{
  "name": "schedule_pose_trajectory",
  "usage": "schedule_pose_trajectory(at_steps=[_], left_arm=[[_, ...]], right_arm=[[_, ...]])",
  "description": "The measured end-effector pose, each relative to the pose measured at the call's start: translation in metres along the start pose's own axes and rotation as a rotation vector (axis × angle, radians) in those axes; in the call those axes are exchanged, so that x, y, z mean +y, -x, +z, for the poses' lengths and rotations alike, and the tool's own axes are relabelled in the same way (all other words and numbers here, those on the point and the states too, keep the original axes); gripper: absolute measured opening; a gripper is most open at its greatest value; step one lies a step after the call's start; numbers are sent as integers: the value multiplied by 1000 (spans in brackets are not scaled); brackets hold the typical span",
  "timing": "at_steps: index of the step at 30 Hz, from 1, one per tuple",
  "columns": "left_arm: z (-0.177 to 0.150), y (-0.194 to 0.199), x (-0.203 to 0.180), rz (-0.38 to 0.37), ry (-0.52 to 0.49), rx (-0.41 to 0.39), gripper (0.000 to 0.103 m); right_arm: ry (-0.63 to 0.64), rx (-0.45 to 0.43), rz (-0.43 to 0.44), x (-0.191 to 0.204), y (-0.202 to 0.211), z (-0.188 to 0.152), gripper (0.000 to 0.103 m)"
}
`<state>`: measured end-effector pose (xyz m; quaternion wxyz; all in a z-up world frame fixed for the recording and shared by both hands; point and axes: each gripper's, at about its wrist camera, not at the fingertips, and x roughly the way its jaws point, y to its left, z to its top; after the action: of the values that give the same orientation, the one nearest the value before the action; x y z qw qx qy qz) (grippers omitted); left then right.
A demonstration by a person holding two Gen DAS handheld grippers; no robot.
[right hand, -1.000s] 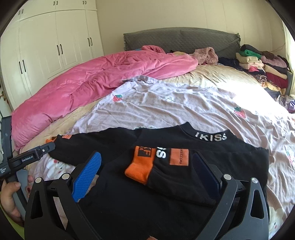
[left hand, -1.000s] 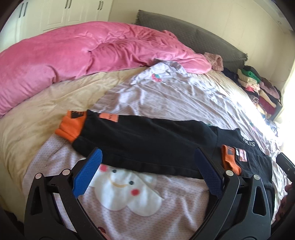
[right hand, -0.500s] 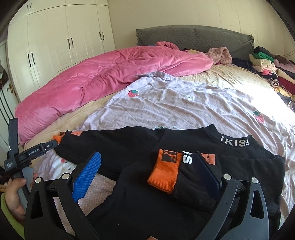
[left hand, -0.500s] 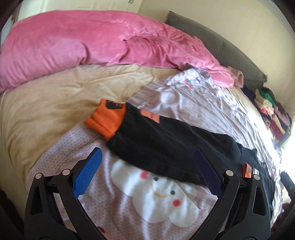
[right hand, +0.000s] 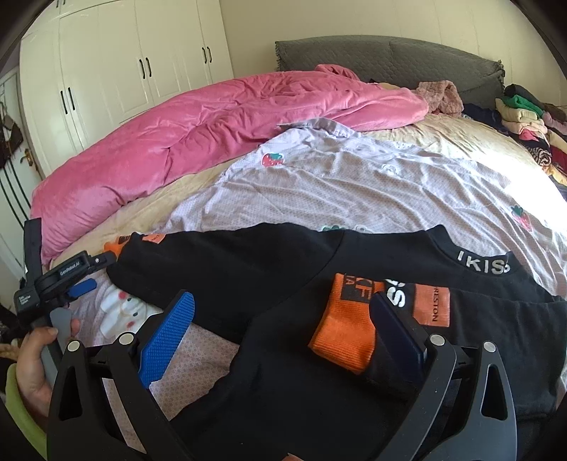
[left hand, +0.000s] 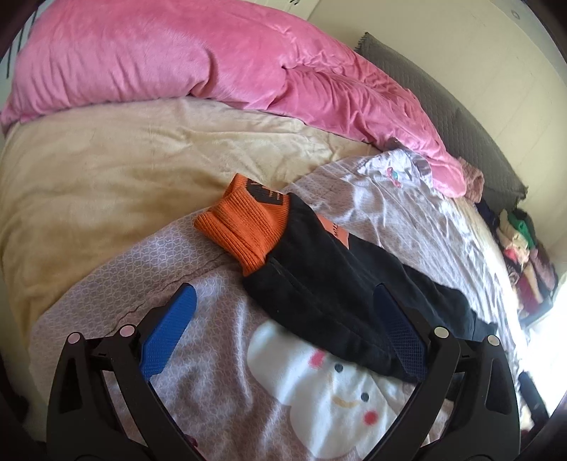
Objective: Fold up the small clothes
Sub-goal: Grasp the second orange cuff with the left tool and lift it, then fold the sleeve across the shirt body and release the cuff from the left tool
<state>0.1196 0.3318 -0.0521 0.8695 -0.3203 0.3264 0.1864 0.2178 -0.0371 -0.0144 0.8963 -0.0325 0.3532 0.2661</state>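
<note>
The black sweater point(right hand: 269, 269) with ribbed orange cuffs point(left hand: 244, 230) lies flat on the bed point(left hand: 88, 170). Left hand-held gripper point(left hand: 283, 329) and right hand-held gripper point(right hand: 283, 329) hover, fingers spread apart, empty.

We see a bed point(right hand: 443, 142) with a grey padded headboard point(right hand: 389, 60) against a cream wall point(right hand: 248, 21). White wardrobe doors point(right hand: 141, 71) with dark handles stand left. A pink duvet point(right hand: 212, 124) lies bunched along it, and strong sunlight washes the right edge.
</note>
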Motion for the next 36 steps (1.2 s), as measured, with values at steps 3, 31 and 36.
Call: schedule_pose_trajectory(at_steps=[3,31,36], left_arm=[[5,-10,9,-33,61,12,93],[16,27,-38,-240,-58,-156,2],[-2,45,-75,-310,-155,-149,2]], right_arm=[[-3,9,0,0,-3,-4,99],[-106,30,-11,-32,7,-27,99],[-143,13,-42,-54,23,-33,99]])
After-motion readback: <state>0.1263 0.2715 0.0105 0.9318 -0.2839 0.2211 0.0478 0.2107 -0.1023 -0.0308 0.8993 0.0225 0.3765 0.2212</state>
